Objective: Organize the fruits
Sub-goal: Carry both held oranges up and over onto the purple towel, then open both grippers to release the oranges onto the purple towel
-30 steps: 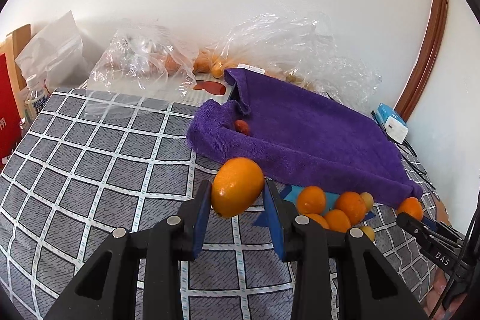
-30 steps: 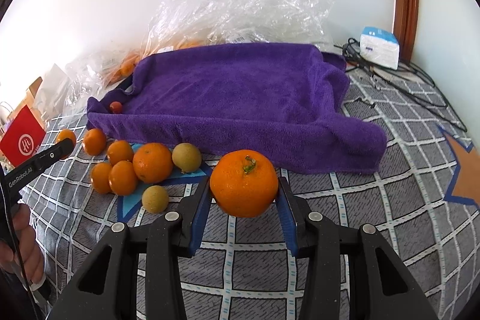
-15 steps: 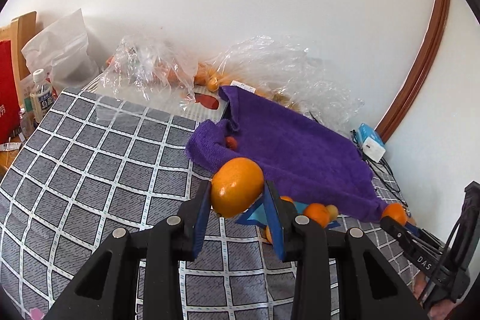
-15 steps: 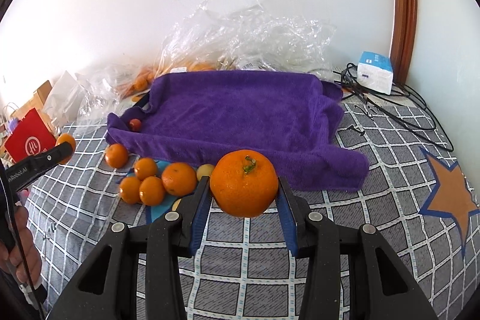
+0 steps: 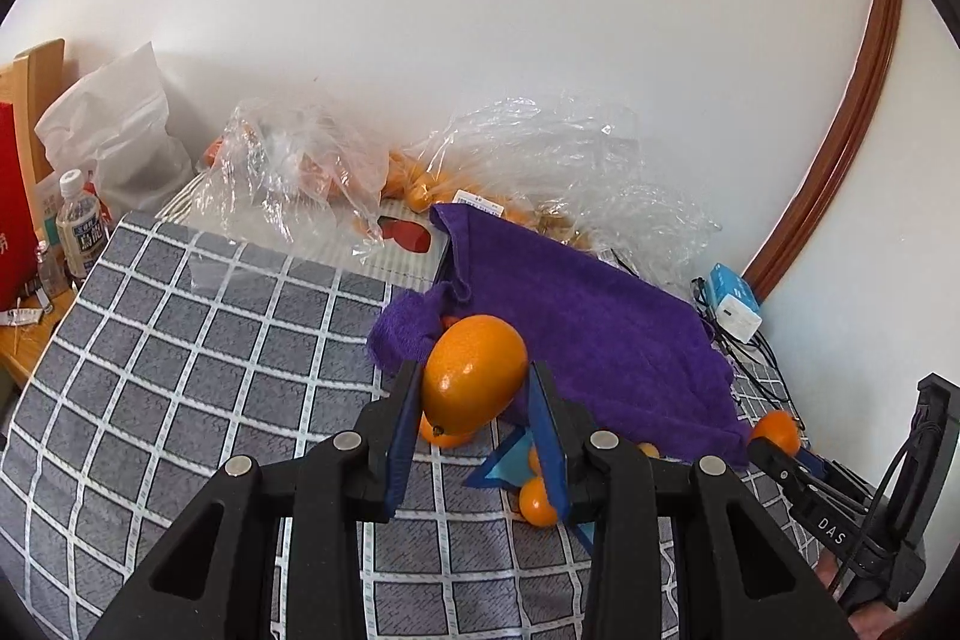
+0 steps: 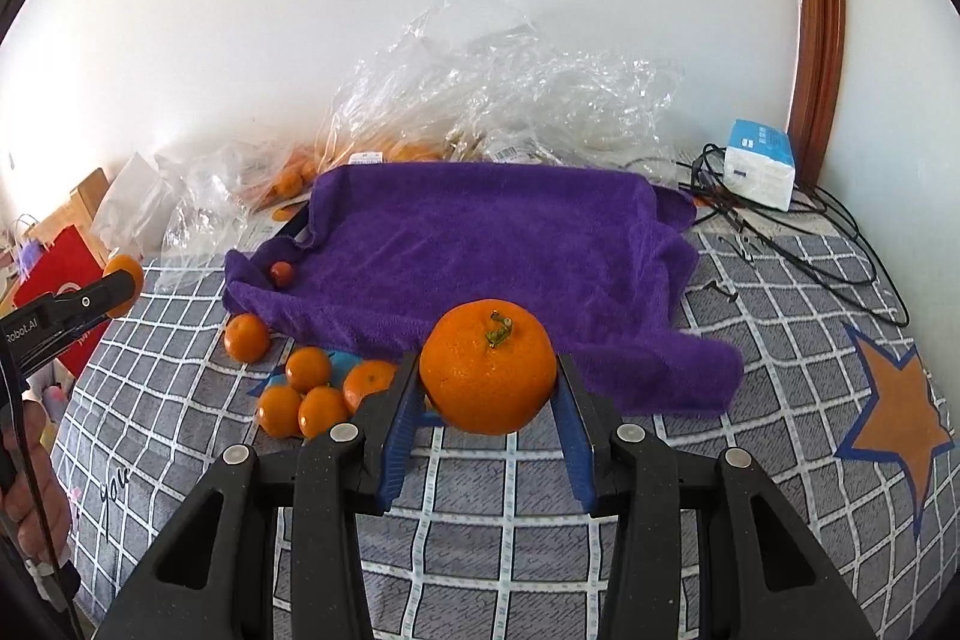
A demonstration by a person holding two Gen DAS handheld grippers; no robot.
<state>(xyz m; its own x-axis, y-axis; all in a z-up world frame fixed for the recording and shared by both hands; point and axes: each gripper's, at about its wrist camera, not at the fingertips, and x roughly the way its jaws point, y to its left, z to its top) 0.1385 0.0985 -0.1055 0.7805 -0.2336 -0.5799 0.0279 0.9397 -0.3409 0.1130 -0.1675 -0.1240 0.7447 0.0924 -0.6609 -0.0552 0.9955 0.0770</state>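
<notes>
My left gripper (image 5: 474, 394) is shut on a smooth oval orange (image 5: 474, 379), held above the grey checked cloth (image 5: 180, 340). My right gripper (image 6: 487, 381) is shut on a round orange with a green stem (image 6: 487, 367). Behind both lies a purple towel (image 6: 480, 256) shaped like a tray, with one small red fruit (image 6: 281, 273) at its left corner. Several small oranges (image 6: 306, 394) lie in a cluster on the cloth in front of the towel. The left gripper (image 6: 120, 289) also shows at the left edge of the right wrist view, the right gripper (image 5: 774, 439) at the right of the left wrist view.
Crumpled clear plastic bags (image 6: 492, 100) with more fruit sit against the white wall. A white and blue box (image 6: 759, 163) with black cables (image 6: 810, 244) lies at the right. A bottle (image 5: 81, 226), a white bag (image 5: 114, 136) and a red bag (image 6: 57, 274) stand left.
Both grippers have risen with their oranges; the towel and loose oranges sit lower and smaller in both views. Neither grip has changed.
</notes>
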